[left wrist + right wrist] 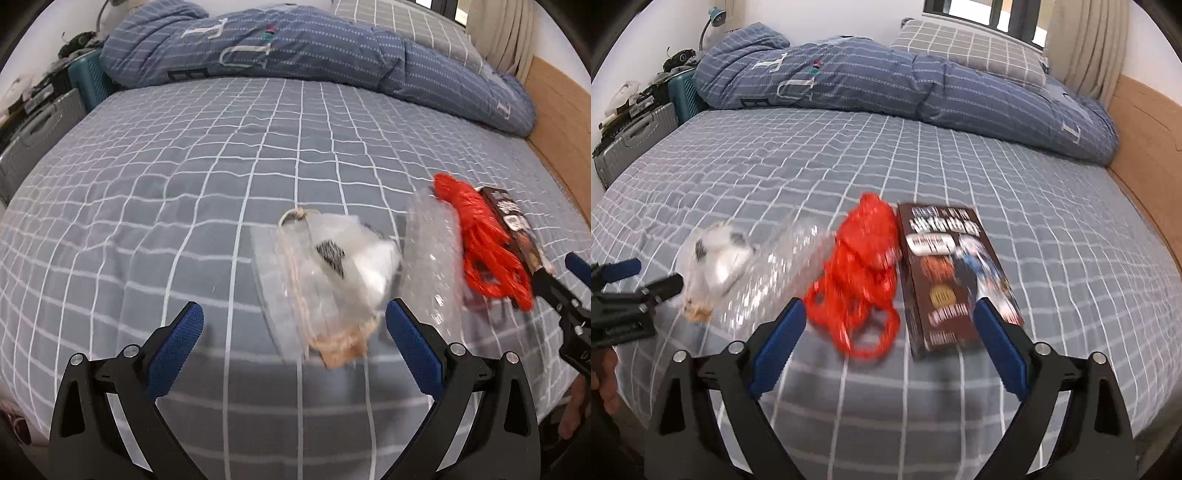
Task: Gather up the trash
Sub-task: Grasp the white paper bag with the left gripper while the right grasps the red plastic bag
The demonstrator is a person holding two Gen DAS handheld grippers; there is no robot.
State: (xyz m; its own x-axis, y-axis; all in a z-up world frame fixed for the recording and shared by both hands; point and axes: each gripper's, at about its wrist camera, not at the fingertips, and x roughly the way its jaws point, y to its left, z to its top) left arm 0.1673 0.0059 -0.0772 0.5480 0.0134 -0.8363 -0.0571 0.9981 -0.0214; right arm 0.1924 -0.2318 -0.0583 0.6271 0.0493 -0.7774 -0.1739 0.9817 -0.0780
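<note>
From your left wrist camera, your left gripper (293, 325) stands wide with nothing between its blue pads (177, 347). Just past it on the checked bed (184, 177) lies a clear plastic bag (332, 273) with white and brown scraps inside, its near edge level with the right pad. To its right sit a sheet of bubble wrap (434, 258), then a red plastic bag (480, 243), then a dark brown box (513, 225) (seen edge-on here). Your right gripper pokes in at the right border.

From your right wrist camera, your right gripper (890, 328) is also spread wide and holds nothing. The red plastic bag (864, 273) lies just ahead between its pads, touching the brown box (945, 273) on its right. A folded blue quilt (886, 85) lies across the far side of the bed (960, 166).
</note>
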